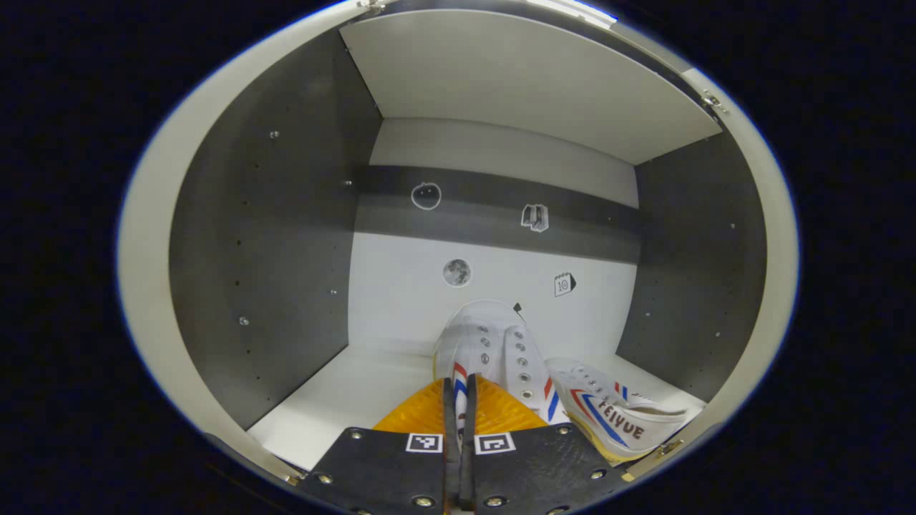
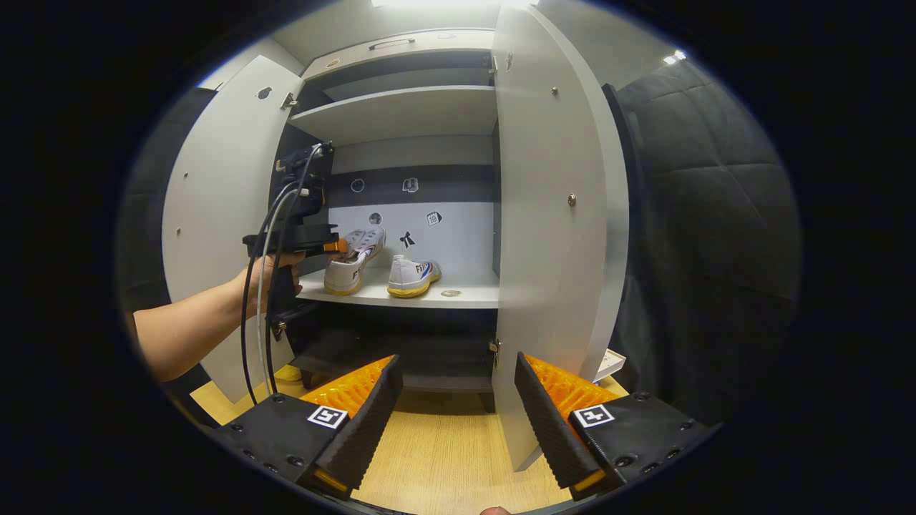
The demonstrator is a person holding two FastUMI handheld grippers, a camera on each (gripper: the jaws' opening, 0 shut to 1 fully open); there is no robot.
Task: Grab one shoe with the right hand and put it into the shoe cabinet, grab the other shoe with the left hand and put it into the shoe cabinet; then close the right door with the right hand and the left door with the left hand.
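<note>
In the left gripper view my left gripper [image 1: 459, 400] is shut on a white shoe [image 1: 486, 343], pinching its collar and holding it just above the cabinet shelf [image 1: 343, 397]. A second white shoe [image 1: 615, 418] with red and blue stripes lies on the shelf to its right. From the right gripper view I see the shoe cabinet [image 2: 408, 179] with both doors open, the held shoe [image 2: 354, 261] tilted toe-up over the shelf, and the other shoe [image 2: 413, 277] resting flat. My right gripper [image 2: 458, 415] stands open, well back from the cabinet, with nothing between its fingers.
The right door [image 2: 558, 214] hangs open close ahead of my right gripper; the left door [image 2: 218, 214] is swung open behind a person's forearm [image 2: 193, 322] and cables. Wooden floor [image 2: 444, 458] lies below. Dark side walls [image 1: 265, 236] bound the compartment.
</note>
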